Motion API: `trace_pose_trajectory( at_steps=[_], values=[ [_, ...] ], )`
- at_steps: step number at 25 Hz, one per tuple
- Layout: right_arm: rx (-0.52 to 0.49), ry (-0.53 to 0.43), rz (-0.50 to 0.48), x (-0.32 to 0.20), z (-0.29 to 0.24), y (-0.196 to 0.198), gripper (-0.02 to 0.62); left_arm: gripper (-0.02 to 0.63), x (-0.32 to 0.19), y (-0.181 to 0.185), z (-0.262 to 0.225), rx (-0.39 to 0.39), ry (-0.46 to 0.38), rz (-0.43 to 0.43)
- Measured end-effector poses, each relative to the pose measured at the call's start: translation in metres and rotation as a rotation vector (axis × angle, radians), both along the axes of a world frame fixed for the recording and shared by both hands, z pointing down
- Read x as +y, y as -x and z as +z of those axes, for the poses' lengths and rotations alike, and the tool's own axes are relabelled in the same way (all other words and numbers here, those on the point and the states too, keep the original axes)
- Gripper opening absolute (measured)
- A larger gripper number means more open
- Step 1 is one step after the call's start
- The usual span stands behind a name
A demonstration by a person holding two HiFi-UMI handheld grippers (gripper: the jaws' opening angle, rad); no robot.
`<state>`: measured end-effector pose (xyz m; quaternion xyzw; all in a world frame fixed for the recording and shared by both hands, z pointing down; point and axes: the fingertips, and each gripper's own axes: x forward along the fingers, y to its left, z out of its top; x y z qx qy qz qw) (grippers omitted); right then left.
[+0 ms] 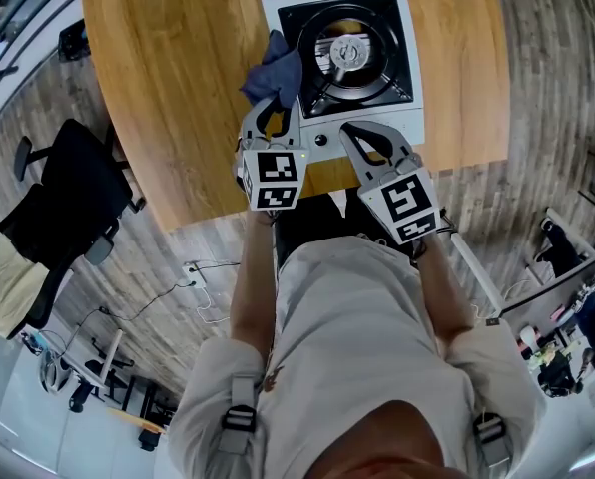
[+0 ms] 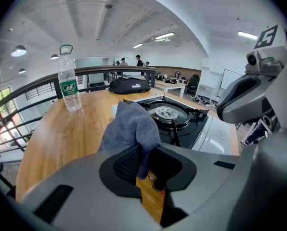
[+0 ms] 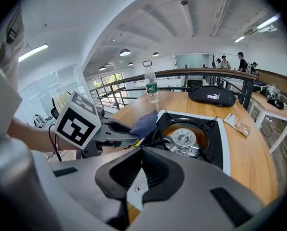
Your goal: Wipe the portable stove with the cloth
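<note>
Head view: you hold the L gripper (image 1: 278, 103) over the front-left corner of the portable stove (image 1: 377, 123), with the cloth (image 1: 275, 73) bunched beyond its tips. The cloth lies partly on the stove's black top, partly off the left edge over the wooden table (image 1: 168, 88).

Left gripper view: jaws are closed on a lower fold of the cloth (image 2: 131, 126). The rest stands up in a blue-grey lump between the gripper (image 2: 146, 165) and the burner. A water bottle (image 2: 69, 83) stands upright, well apart to the left.

Right gripper view: your R gripper (image 3: 141, 174) shows only a narrow gap btwn its jaws, with nothing in it. The stove's white front panel (image 3: 134, 186) shows thru the gap. The cloth (image 3: 144, 123) sits left of the burner, apart from this gripper.

In the head view, the R gripper (image 1: 369, 133) is over the stove's front edge, just beside the L.
</note>
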<state>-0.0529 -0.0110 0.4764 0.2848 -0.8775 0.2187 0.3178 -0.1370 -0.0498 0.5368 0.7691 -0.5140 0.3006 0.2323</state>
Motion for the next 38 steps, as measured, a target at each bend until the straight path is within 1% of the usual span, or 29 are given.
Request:
trace_pose_trajectory(
  at_steps=[6,16,23,27,32,38],
  values=[
    [0.003,-0.006,0.002,0.002,-0.002,0.005,0.020,0.078,0.012,-0.002,-0.001,-0.003,0.012,0.018],
    [0.010,-0.017,0.024,0.000,-0.007,0.009,0.020,0.078,0.031,-0.006,0.001,0.008,0.050,0.086],
    [0.017,-0.026,0.048,-0.007,-0.012,0.012,0.020,0.078,0.041,-0.004,0.000,0.059,0.089,0.128],
    [0.024,-0.034,0.057,-0.012,-0.017,0.017,0.020,0.078,0.045,0.002,-0.008,0.091,0.098,0.138],
    [0.029,-0.049,0.062,-0.018,-0.020,0.026,0.020,0.078,0.048,0.007,-0.026,0.136,0.085,0.156],
    [0.024,-0.067,0.072,-0.028,-0.027,0.028,0.020,0.077,0.026,0.019,-0.057,0.146,0.016,0.155]
  ],
)
